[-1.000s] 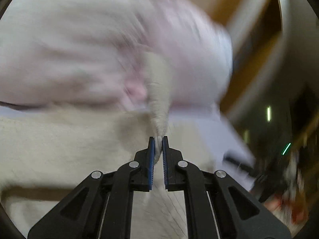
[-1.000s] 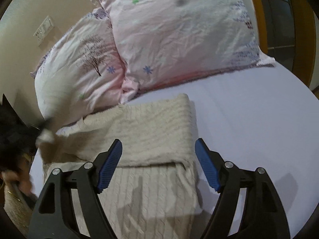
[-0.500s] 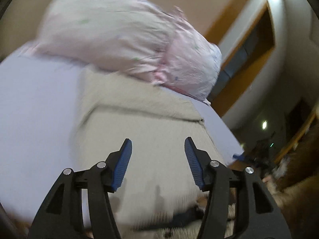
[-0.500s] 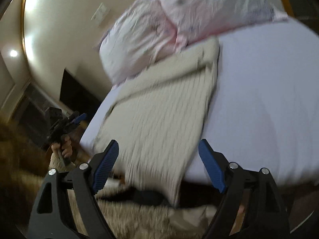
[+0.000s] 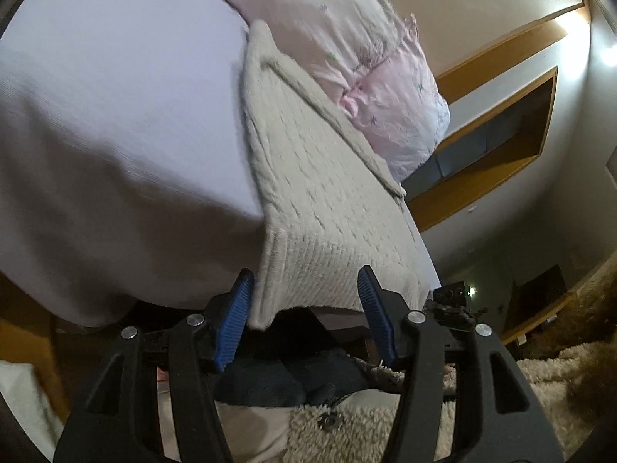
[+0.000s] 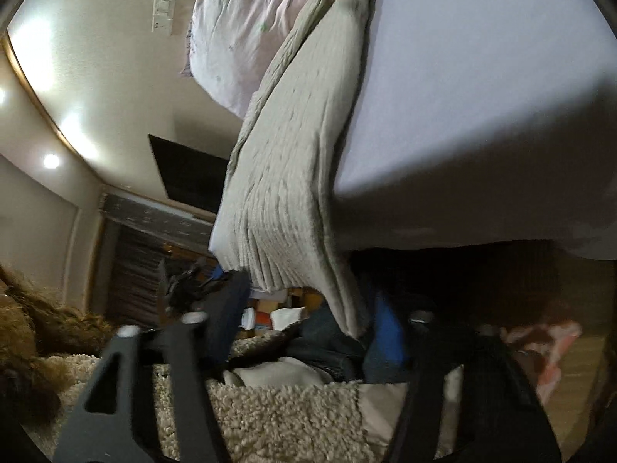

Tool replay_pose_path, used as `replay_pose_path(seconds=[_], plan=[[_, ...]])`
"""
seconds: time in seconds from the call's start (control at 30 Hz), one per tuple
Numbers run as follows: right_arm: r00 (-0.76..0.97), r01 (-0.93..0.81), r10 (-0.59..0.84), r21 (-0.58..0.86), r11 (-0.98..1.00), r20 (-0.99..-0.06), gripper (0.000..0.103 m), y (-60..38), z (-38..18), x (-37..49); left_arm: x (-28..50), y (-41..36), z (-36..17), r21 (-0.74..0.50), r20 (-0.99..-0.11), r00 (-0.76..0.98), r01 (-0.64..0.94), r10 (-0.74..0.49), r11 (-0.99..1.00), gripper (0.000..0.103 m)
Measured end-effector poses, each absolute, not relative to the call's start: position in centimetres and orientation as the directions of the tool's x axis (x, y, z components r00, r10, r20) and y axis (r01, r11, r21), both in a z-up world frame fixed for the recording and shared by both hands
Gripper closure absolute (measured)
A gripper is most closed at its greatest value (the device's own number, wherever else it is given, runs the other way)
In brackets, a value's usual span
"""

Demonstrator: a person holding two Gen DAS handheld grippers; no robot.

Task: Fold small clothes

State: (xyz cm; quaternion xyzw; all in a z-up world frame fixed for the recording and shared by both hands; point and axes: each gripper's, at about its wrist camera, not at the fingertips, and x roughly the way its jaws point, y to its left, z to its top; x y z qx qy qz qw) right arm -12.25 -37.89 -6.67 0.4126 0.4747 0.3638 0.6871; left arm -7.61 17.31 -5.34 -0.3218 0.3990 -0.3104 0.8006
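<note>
Since the earlier frames both of my grippers have dropped from above the bed to below its edge, and the left one, then pinched on knit fabric, now stands wide apart.

Largest item: the bed with its pale lilac fitted sheet point(image 5: 115, 88), filling the upper part of both views. Cream walls with orange-brown wooden trim point(image 5: 501, 50) lie beyond it in the left view; a dark flat wall panel point(image 6: 189, 177) and a white wall switch plate point(image 6: 162, 13) show in the right view. Two pink printed pillows point(image 5: 385, 88) sit at the far end of the bed. A cream shaggy rug point(image 6: 277, 416) covers the floor below.

The cream cable-knit sweater point(image 5: 327, 200) lies lengthwise on the sheet, its far end against the pillows and its near hem hanging over the bed edge.

My left gripper point(image 5: 304, 308) is wide open, empty, with the hanging hem between its blue pads and the left pad just beside the hem's corner. My right gripper point(image 6: 308, 316) is blurred but spread open, empty, the hem's lower corner hanging between its fingers.
</note>
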Motion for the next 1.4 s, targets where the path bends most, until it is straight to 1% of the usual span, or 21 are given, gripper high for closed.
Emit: replay_pose_path(seconds=[0.03, 0.07, 0.1, 0.17, 0.2, 0.33, 0.43, 0.6, 0.7, 0.83, 0.9, 0.97, 1.0, 1.03, 1.07, 1.13, 1.17, 1.23, 1.3, 1.37, 1.4], plan=[[0.281, -0.119, 0.898, 0.916, 0.382, -0.338, 0.087, -37.7, -6.6, -12.3, -7.5, 16.9, -5.7, -0.766, -0.442, 0.481, 0.238, -0.757, 0.598, 0.049], [0.284, -0.14, 0.902, 0.917, 0.375, -0.326, 0.094, -37.4, -6.2, -12.4, -7.3, 16.5, -6.0, -0.775, -0.435, 0.47, 0.238, -0.768, 0.585, 0.059], [0.291, -0.162, 0.902, 0.913, 0.374, -0.318, 0.095, -37.3, -5.7, -12.5, -7.3, 16.3, -6.2, -0.785, -0.425, 0.462, 0.241, -0.779, 0.571, 0.066], [0.316, -0.223, 0.901, 0.899, 0.376, -0.298, 0.096, -37.4, -3.5, -12.4, -7.6, 16.2, -6.1, -0.796, -0.405, 0.456, 0.252, -0.793, 0.551, 0.091], [0.328, -0.244, 0.899, 0.894, 0.376, -0.289, 0.096, -37.4, -2.5, -12.2, -7.9, 16.4, -5.8, -0.8, -0.391, 0.457, 0.26, -0.798, 0.541, 0.094], [0.405, -0.384, 0.88, 0.828, 0.409, -0.247, 0.096, -38.0, 4.1, -10.0, -8.2, 16.7, -1.7, -0.793, -0.291, 0.5, 0.351, -0.816, 0.498, 0.096], [0.484, -0.49, 0.849, 0.738, 0.464, -0.212, 0.096, -38.2, 10.1, -5.5, -5.7, 16.1, 3.8, -0.719, -0.268, 0.536, 0.442, -0.8, 0.537, 0.096], [0.668, -0.388, 0.706, 0.701, 0.598, -0.233, 0.096, -39.7, 13.6, 5.9, 5.6, 14.6, 11.1, -0.621, -0.297, 0.714, 0.36, -0.634, 0.696, 0.096], [0.735, -0.157, 0.576, 0.737, 0.657, -0.357, 0.096, -40.6, 10.2, 13.9, 14.7, 12.5, 11.0, -0.547, -0.409, 0.766, 0.229, -0.496, 0.805, 0.096], [0.665, 0.098, 0.488, 0.714, 0.693, -0.565, 0.096, -40.0, 3.1, 20.7, 23.2, 9.1, 5.9, -0.452, -0.616, 0.682, 0.105, -0.395, 0.886, 0.096], [0.644, 0.162, 0.431, 0.663, 0.731, -0.632, 0.089, -39.7, 1.5, 21.8, 24.3, 8.8, 4.1, -0.455, -0.65, 0.652, 0.077, -0.39, 0.887, 0.096], [0.684, 0.173, 0.369, 0.631, 0.756, -0.629, 0.061, -39.8, 1.8, 21.0, 24.6, 8.9, 3.3, -0.482, -0.654, 0.635, 0.068, -0.411, 0.873, 0.096], [0.722, 0.167, 0.338, 0.626, 0.761, -0.603, 0.032, -40.0, 2.3, 20.4, 24.6, 9.2, 3.3, -0.495, -0.651, 0.627, 0.075, -0.427, 0.865, 0.094], [0.755, 0.168, 0.308, 0.624, 0.764, -0.58, 0.007, -40.4, 2.8, 19.8, 24.6, 9.5, 3.3, -0.501, -0.65, 0.623, 0.078, -0.434, 0.862, 0.082], [0.807, 0.146, 0.282, 0.639, 0.755, -0.519, 0.002, -41.0, 3.7, 18.6, 24.1, 10.1, 3.7, -0.507, -0.645, 0.622, 0.086, -0.444, 0.858, 0.057], [0.836, 0.086, 0.304, 0.656, 0.75, -0.456, 0.002, -41.7, 4.3, 17.6, 22.5, 11.3, 5.1, -0.519, -0.612, 0.656, 0.088, -0.441, 0.85, 0.025], [0.84, 0.074, 0.307, 0.654, 0.753, -0.448, 0.002, -42.0, 4.2, 17.5, 21.3, 12.5, 5.5, -0.529, -0.582, 0.688, 0.084, -0.433, 0.845, 0.02], [0.841, 0.068, 0.31, 0.655, 0.753, -0.444, 0.002, -42.6, 4.1, 17.2, 20.0, 14.3, 5.8, -0.554, -0.563, 0.7, 0.075, -0.439, 0.829, 0.02], [0.823, 0.063, 0.354, 0.692, 0.719, -0.443, 0.002, -43.5, 3.7, 17.2, 19.4, 15.8, 4.7, -0.588, -0.588, 0.666, 0.037, -0.459, 0.808, 0.027], [0.812, 0.061, 0.381, 0.713, 0.698, -0.442, 0.002, -43.4, 3.2, 18.2, 19.1, 16.6, 3.2, -0.607, -0.622, 0.622, 0.0, -0.475, 0.795, 0.046], [0.81, 0.056, 0.387, 0.714, 0.698, -0.441, 0.002, -43.4, 3.4, 17.6, 19.0, 16.8, 2.5, -0.618, -0.631, 0.603, -0.011, -0.488, 0.786, 0.049]])
